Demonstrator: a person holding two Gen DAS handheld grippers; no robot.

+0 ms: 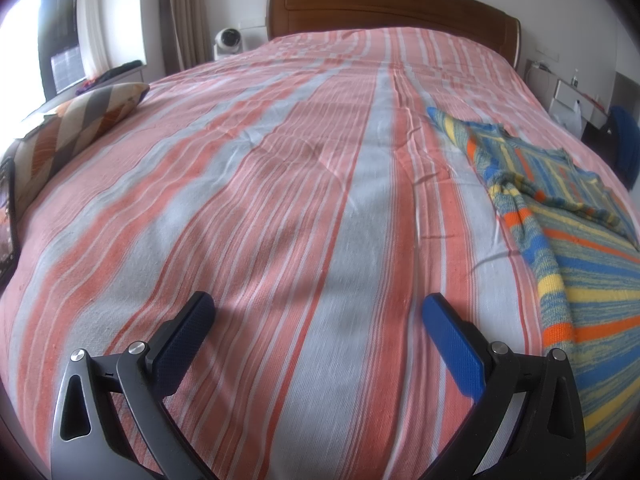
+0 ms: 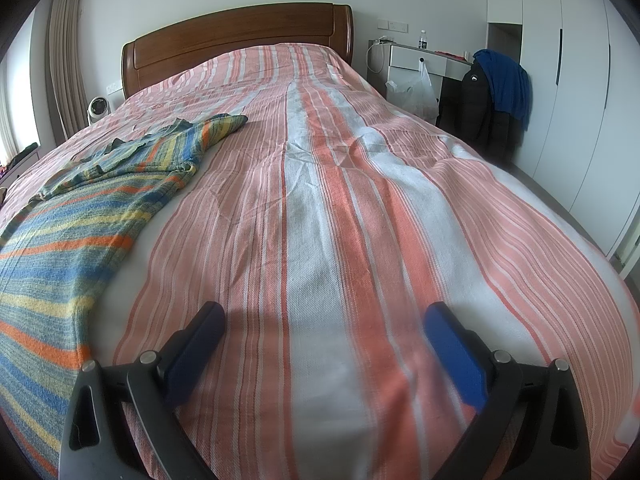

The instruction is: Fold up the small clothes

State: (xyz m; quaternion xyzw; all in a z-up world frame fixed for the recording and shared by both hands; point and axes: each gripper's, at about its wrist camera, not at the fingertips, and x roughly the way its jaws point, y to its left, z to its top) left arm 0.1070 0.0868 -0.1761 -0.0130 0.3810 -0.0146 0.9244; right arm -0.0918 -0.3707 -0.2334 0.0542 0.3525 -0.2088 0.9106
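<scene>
A small knitted sweater with blue, yellow, green and orange stripes lies spread on the striped bedspread. In the left wrist view the sweater is at the right, one sleeve reaching up the bed. In the right wrist view the sweater is at the left. My left gripper is open and empty, low over bare bedspread to the left of the sweater. My right gripper is open and empty, low over bare bedspread to the right of the sweater. Neither gripper touches the sweater.
The bed has a pink, white and grey striped cover and a wooden headboard. A patterned pillow lies at the bed's left edge. A white desk, a plastic bag and a chair with jackets stand right of the bed.
</scene>
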